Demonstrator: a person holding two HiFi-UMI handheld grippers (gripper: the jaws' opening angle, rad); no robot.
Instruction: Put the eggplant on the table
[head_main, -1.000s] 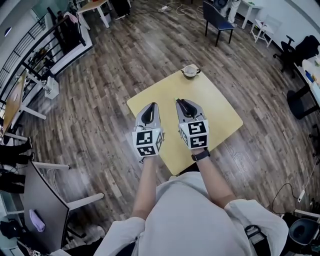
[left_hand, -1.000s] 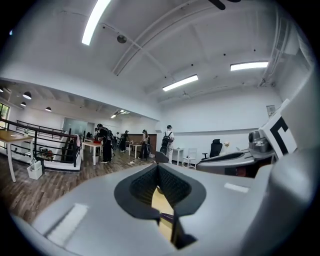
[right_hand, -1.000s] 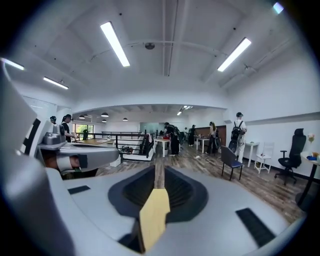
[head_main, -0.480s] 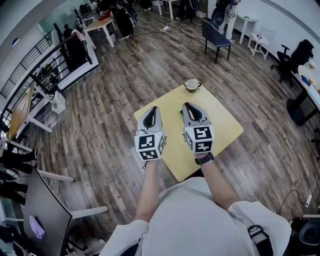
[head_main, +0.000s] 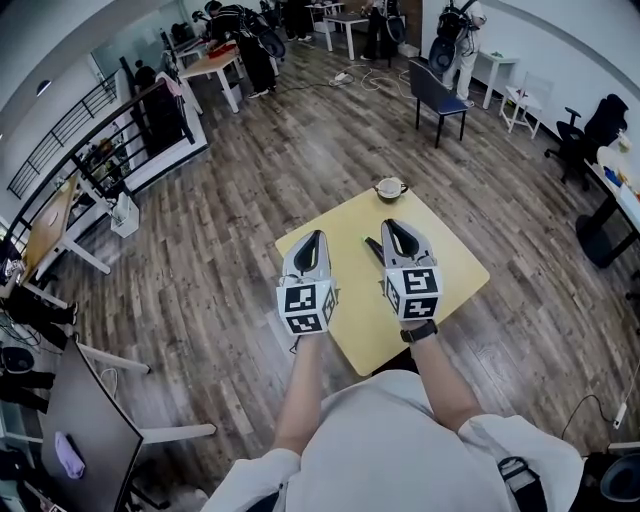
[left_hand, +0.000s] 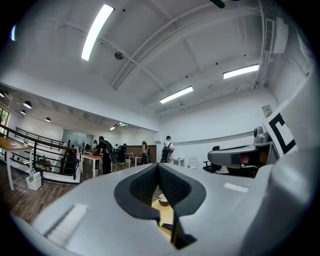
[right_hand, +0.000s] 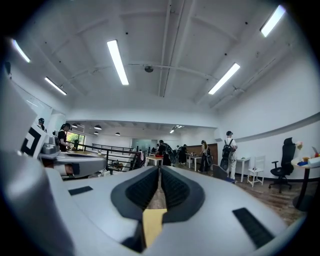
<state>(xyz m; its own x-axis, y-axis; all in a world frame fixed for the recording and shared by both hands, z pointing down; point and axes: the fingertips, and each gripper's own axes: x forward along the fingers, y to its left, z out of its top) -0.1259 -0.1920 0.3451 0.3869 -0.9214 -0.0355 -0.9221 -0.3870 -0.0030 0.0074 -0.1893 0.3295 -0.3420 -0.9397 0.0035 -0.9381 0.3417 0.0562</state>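
The eggplant (head_main: 373, 249), dark with a green stem end, lies on the yellow table (head_main: 345, 232) just left of my right gripper (head_main: 392, 224). That gripper hovers above the table, shut and empty. My left gripper (head_main: 316, 236) is held beside it over the table's left part, also shut with nothing in it. In the left gripper view the closed jaws (left_hand: 158, 167) frame a strip of table with the eggplant (left_hand: 167, 228) below. The right gripper (right_hand: 159, 170) looks level across the room, with only a strip of table (right_hand: 152, 222) showing.
A small bowl (head_main: 390, 188) stands at the table's far corner, also seen as the bowl (left_hand: 163, 200) in the left gripper view. Wood floor surrounds the table. A blue chair (head_main: 440, 92) stands beyond, desks and people at the back, a monitor (head_main: 85, 425) at the near left.
Both grippers have lifted away from the tabletop and now point level. The eggplant has stayed on the table between them.
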